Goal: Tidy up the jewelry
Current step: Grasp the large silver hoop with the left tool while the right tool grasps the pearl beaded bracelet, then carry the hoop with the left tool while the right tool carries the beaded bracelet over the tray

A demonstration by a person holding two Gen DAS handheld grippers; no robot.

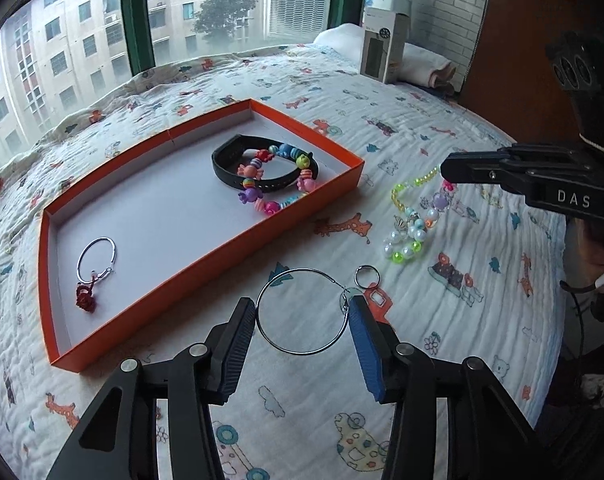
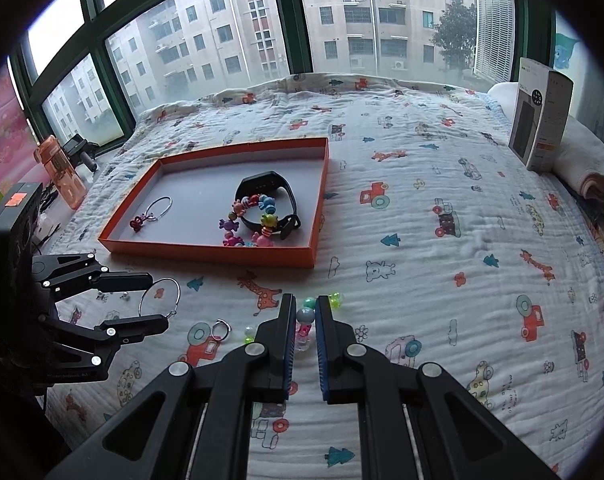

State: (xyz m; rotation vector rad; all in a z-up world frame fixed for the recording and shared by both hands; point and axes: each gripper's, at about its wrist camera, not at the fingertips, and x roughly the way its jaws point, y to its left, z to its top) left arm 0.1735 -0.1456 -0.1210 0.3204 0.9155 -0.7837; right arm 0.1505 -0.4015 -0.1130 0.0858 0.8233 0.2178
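Three pieces already lie in the orange tray (image 1: 206, 240): a black band (image 1: 226, 166), a candy bracelet (image 1: 280, 196), a charm ring (image 1: 96, 258). Left on the bed near the tray's front edge: a hoop (image 1: 302, 312) pinched by the left gripper (image 1: 302, 318), a bead string (image 1: 416, 216) nipped by the right gripper (image 2: 305, 316), a small ring (image 1: 367, 277).

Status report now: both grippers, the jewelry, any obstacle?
Left gripper shut on large hoop. Right gripper shut on bead bracelet. Orange tray unobstructed; small ring on blanket.
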